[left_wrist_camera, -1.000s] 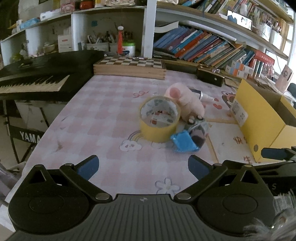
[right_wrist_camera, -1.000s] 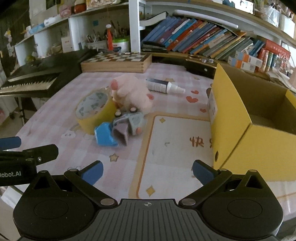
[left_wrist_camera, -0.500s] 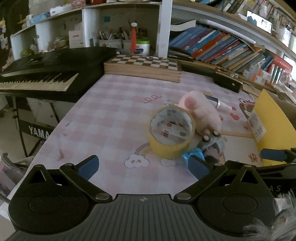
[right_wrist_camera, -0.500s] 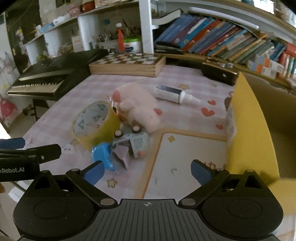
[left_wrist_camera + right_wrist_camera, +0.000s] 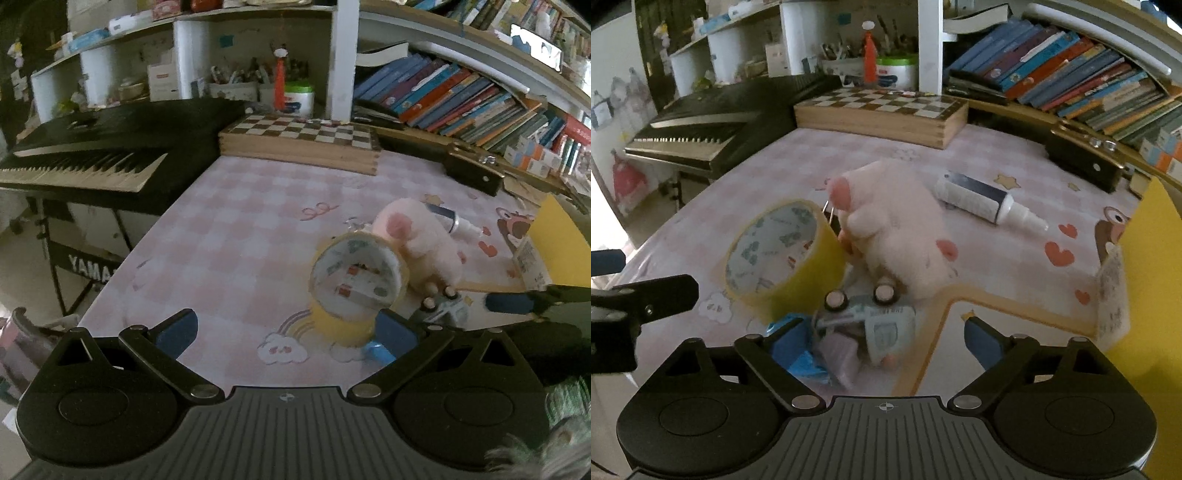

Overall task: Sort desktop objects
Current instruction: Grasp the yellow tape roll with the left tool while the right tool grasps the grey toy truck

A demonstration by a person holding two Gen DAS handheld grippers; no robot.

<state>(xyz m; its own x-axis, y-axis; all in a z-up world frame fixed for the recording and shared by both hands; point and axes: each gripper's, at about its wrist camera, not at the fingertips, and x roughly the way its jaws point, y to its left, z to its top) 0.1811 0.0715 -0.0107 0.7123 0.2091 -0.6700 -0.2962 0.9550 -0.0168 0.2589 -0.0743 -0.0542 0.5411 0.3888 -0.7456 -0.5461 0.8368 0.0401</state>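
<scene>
A yellow tape roll [image 5: 356,286] [image 5: 786,258] stands on edge on the pink checked tablecloth. A pink plush toy [image 5: 421,243] [image 5: 894,229] lies against it. An overturned toy car [image 5: 871,317] [image 5: 441,308] with a blue part [image 5: 803,360] lies in front. A white and dark tube [image 5: 986,201] lies behind. A yellow box [image 5: 1152,280] [image 5: 557,247] stands at the right. My right gripper [image 5: 882,343] is open, its fingers either side of the toy car. My left gripper [image 5: 286,332] is open and empty, just left of the tape roll.
A wooden chessboard box [image 5: 299,144] lies at the table's back. A black keyboard [image 5: 107,151] stands off the table's left edge. Shelves with books [image 5: 461,99] run behind. A black case [image 5: 1082,158] lies at the back right.
Both grippers have moved forward toward the pile. The right gripper's fingers now flank the toy car. The left gripper has drifted left, so the tape roll sits by its right finger.
</scene>
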